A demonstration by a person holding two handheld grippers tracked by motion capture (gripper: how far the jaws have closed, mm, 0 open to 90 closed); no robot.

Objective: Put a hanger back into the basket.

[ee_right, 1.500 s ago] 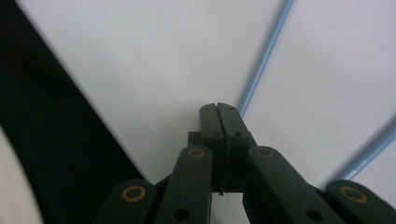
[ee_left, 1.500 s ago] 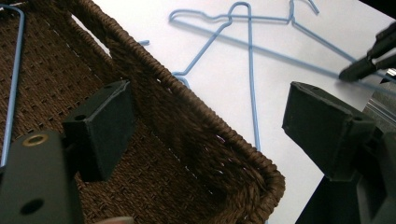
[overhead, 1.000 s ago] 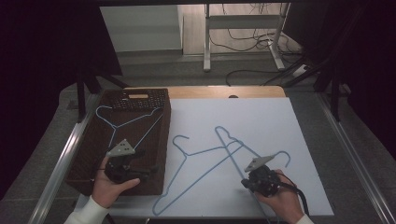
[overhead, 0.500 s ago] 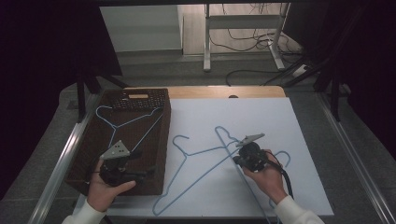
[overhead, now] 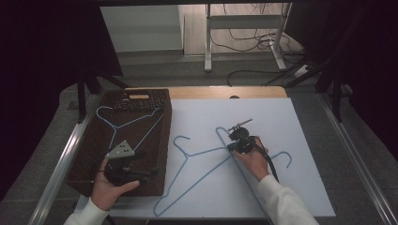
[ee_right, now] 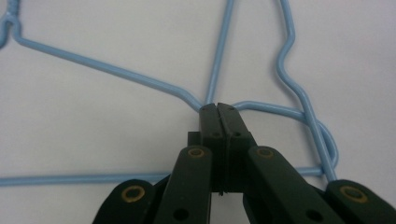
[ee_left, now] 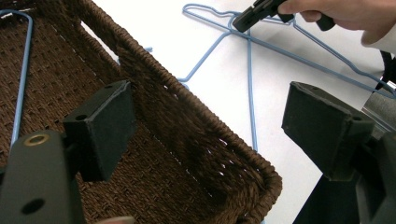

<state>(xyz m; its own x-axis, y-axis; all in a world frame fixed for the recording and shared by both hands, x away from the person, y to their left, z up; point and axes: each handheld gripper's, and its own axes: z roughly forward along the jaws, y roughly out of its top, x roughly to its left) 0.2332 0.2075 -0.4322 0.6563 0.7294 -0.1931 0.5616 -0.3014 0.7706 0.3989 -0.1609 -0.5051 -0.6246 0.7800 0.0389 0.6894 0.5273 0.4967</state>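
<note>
Two light-blue wire hangers lie crossed on the white sheet (overhead: 291, 122): one (overhead: 197, 180) with its hook at the left, the other (overhead: 220, 133) with its hook at the right. My right gripper (overhead: 231, 146) (ee_right: 218, 108) sits where they cross, shut on a blue hanger wire (ee_right: 107, 65) that runs out at both sides of its tips. A third blue hanger (overhead: 115, 124) (ee_left: 23, 84) lies in the brown wicker basket (overhead: 164, 140). Over the basket's near right corner my left gripper (overhead: 148, 162) (ee_left: 212, 130) stands open and holds nothing.
The basket's woven rim (ee_left: 187, 107) runs diagonally between my left jaws. A dark flat object (overhead: 136, 99) rests on the basket's far end. A bare wooden strip of table (overhead: 225, 92) lies beyond the sheet, and metal rails (overhead: 356, 154) edge both sides.
The right gripper has travelled away from the near edge, forward and slightly left, to the crossing of the two hangers. The left gripper has barely shifted over the basket.
</note>
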